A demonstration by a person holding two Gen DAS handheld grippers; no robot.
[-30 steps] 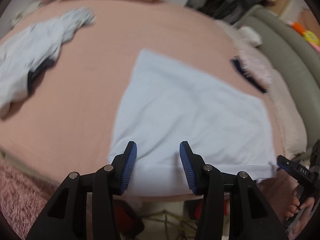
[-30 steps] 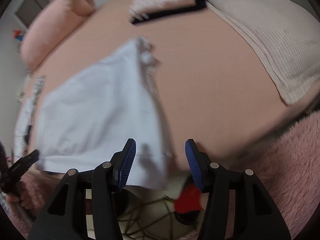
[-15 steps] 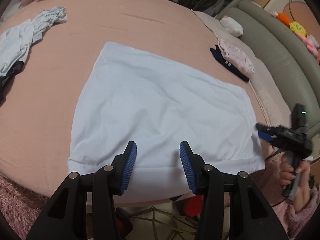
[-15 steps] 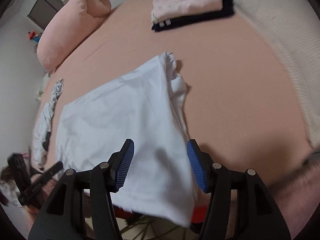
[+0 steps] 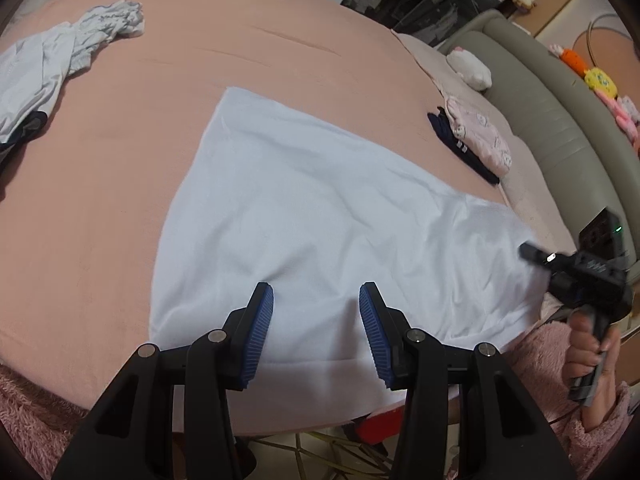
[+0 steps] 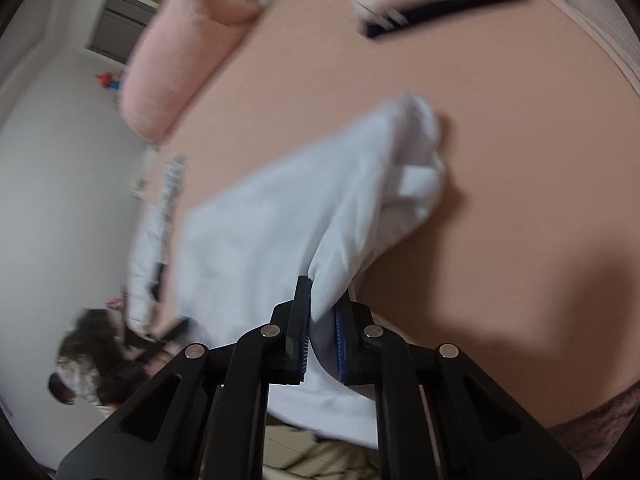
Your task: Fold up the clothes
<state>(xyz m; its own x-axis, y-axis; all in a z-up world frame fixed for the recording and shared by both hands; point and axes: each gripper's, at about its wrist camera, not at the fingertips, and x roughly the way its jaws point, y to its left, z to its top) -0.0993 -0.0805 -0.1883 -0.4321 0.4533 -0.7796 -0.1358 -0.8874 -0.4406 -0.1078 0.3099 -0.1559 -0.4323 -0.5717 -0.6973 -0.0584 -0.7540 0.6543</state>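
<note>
A white garment (image 5: 320, 216) lies spread flat on the peach-pink bed sheet (image 5: 120, 152), its near hem reaching the front edge of the bed and its far edge pointing toward the pink bolster pillow (image 6: 180, 48). The left gripper (image 5: 316, 320) hovers over the near hem with its blue-padded jaws standing apart, released, nothing pinched between them; cloth shows in the gap below but the pads are not pressing on it. The right gripper (image 6: 322, 344) has just been closing, and its jaws are now clenched on the garment's right-hand edge, a ridge of white cloth bunched between the pads and rising away from them toward a rumpled corner. From the left wrist view the right gripper appears at the garment's right border, held by the person's hand (image 5: 592, 344) in a fluffy pink sleeve (image 5: 560, 400). A crumpled pale-blue garment (image 5: 52, 72) lies well apart at the bed's far left. A folded stack of clothes (image 5: 472, 140), pink over dark navy, sits near the right side of the bed, beside a grey-green padded bed frame (image 5: 552, 120). The right wrist view is motion-blurred, so finer detail there cannot be told.
</note>
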